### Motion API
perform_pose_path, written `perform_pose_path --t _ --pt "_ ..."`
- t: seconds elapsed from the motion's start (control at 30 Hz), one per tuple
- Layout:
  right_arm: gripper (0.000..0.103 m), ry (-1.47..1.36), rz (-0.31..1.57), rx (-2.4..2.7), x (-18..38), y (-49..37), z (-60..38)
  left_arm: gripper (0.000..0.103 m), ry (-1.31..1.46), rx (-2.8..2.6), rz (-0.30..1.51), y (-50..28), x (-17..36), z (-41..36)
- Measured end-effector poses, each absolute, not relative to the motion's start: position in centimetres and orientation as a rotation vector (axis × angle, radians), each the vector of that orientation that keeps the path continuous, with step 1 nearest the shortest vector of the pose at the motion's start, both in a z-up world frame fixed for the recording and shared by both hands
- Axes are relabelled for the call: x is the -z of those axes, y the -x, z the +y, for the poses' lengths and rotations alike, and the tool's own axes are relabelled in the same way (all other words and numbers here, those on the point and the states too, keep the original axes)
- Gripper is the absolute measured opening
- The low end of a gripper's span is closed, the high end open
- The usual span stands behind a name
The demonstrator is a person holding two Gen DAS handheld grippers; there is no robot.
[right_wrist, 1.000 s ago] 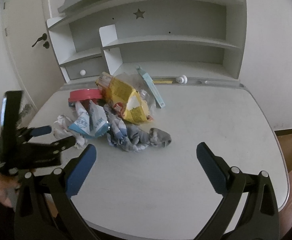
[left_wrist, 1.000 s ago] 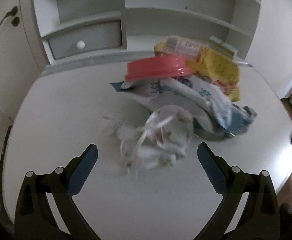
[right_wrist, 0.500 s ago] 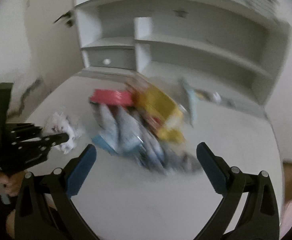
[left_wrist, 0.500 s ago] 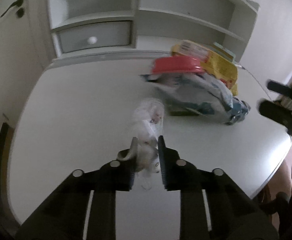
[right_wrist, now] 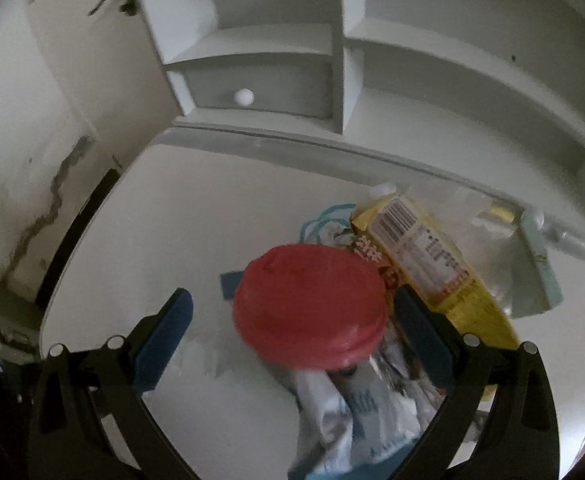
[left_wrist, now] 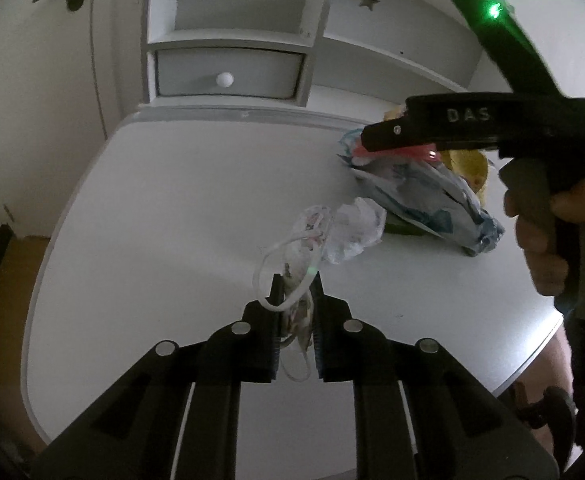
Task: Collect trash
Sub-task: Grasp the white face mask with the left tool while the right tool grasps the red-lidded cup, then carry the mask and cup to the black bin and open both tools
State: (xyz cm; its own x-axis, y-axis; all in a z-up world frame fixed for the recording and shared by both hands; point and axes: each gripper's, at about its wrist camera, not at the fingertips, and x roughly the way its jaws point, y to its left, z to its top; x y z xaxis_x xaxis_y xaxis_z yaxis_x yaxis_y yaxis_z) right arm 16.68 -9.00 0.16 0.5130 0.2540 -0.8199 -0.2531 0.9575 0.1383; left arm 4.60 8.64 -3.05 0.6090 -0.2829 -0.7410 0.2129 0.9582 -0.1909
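Observation:
My left gripper point(left_wrist: 295, 286) is shut on a crumpled white face mask with loose ear loops point(left_wrist: 338, 232), held just above the white desk point(left_wrist: 172, 208). My right gripper point(right_wrist: 292, 312) is open, its fingers either side of a red round lid point(right_wrist: 310, 306) on top of the trash pile. Under and beside the lid lie a blue-and-white wrapper point(right_wrist: 352, 412) and a yellow snack bag point(right_wrist: 432, 264). In the left wrist view the right gripper's black body point(left_wrist: 472, 128) hovers over that pile point(left_wrist: 424, 196).
A white shelf unit with a grey drawer and round knob point(right_wrist: 244, 96) stands at the back of the desk. A pale green flat pack point(right_wrist: 540, 264) and clear plastic lie at the back right. The person's hand point(left_wrist: 552, 240) holds the right tool at the desk's right edge.
My left gripper closed on the mask and pulled it away from the pile. My right gripper swung left and down over the red lid, staying open.

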Motion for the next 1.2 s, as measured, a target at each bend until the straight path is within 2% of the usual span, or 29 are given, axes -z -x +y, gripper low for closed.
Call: perform_pose_path --t 0.07,0.1,0.4,0.63,0.77,0.93,1.1,1.2 --pt "0.094 -0.021 1.008 -0.296 0.4 -17.3 -8.9 0.012 0.110 0.285 0.877 -4.8 3.0 9.3" --pt "0.077 -0.036 1.008 -0.288 0.5 -17.4 -9.0 0.012 0.114 0.282 0.878 -4.8 3.0 9.5" --pt "0.075 -0.194 0.817 -0.377 -4.8 -12.4 -13.5 0.012 0.103 0.263 0.827 -3.8 0.6 8.9" --pt "0.076 -0.278 0.642 -0.215 -5.5 -1.8 -26.3 0.012 0.011 0.417 0.765 -3.1 -3.1 0.6" --pt "0.076 -0.339 0.576 0.054 -2.5 6.4 -36.2 0.012 -0.068 0.640 0.713 -0.9 -4.9 -8.9" --pt "0.076 -0.478 0.599 0.399 4.2 17.4 -46.9 0.012 -0.157 0.967 0.690 3.7 -5.2 -22.8" --pt "0.077 -0.741 0.613 0.631 11.8 28.4 -55.6 0.012 -0.231 1.308 0.781 10.0 -1.6 -36.1" --pt "0.077 -0.855 0.665 0.748 17.4 33.0 -59.3 0.012 -0.291 1.485 0.926 13.9 3.5 -43.5"
